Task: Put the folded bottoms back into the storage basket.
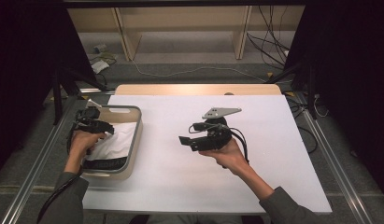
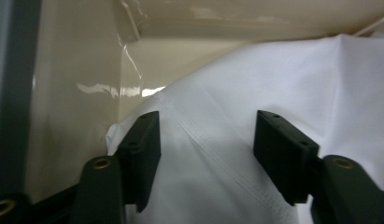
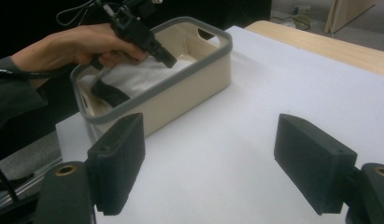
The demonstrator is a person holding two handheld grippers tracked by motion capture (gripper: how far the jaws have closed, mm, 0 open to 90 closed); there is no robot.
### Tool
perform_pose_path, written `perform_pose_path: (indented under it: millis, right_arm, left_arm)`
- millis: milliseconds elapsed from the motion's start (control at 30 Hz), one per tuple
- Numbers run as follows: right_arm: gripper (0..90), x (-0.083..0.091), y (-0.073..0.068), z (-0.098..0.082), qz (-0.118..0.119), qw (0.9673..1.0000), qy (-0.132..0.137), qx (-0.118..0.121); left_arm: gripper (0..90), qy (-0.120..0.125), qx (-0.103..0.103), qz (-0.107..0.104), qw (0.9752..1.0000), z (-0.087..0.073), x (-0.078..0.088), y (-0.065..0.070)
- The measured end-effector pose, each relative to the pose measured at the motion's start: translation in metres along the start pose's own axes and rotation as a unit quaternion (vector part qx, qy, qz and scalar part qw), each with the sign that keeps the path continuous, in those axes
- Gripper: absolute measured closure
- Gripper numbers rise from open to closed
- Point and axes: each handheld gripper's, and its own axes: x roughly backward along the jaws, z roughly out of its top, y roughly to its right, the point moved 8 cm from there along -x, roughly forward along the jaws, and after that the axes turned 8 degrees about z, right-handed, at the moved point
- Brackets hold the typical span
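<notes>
A beige bin with a grey rim (image 1: 139, 130) stands at the left edge of the white table (image 1: 255, 177). Inside lies a white cloth (image 1: 118, 139) with a black band (image 1: 105, 163) at its near end. My left gripper (image 1: 107, 128) reaches down into the bin; its jaws stand open just over the cloth (image 2: 273, 79), close to the bin's inner wall (image 2: 73, 93). My right gripper (image 1: 189, 136) hovers open over the middle of the table, holding nothing. From the right gripper (image 3: 213, 126), the bin (image 3: 180, 77), the cloth (image 3: 138, 74) and the left gripper (image 3: 165, 57) show ahead.
A wooden board (image 1: 199, 88) edges the table's far side. Metal rails (image 1: 330, 158) run along both sides of the table. Beyond it, cables (image 1: 180, 71) and wooden shelf legs (image 1: 241, 32) sit on the floor.
</notes>
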Motion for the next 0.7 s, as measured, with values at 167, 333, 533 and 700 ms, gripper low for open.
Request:
perform_pose_path:
  millis: [167,333,533,700]
  right_arm:
    - [26.1,0.008,0.003,-0.009,0.003,0.9999,0.004,-0.011]
    - [26.4,0.012,0.006,-0.011,0.004,0.9998,0.009,-0.017]
    - [26.5,0.012,0.008,-0.012,0.005,0.9997,0.010,-0.022]
    - [26.6,0.013,0.010,-0.013,0.003,0.9995,0.012,-0.028]
  left_arm:
    - [70.9,-0.017,0.005,0.004,0.9998,-0.004,-0.013,-0.002]
    - [85.6,-0.012,-0.004,0.003,0.9999,-0.002,-0.016,-0.001]
    - [87.4,0.061,-0.009,0.010,0.9981,0.013,-0.010,-0.003]
    - [87.3,0.103,-0.011,0.010,0.9946,0.025,0.002,-0.003]
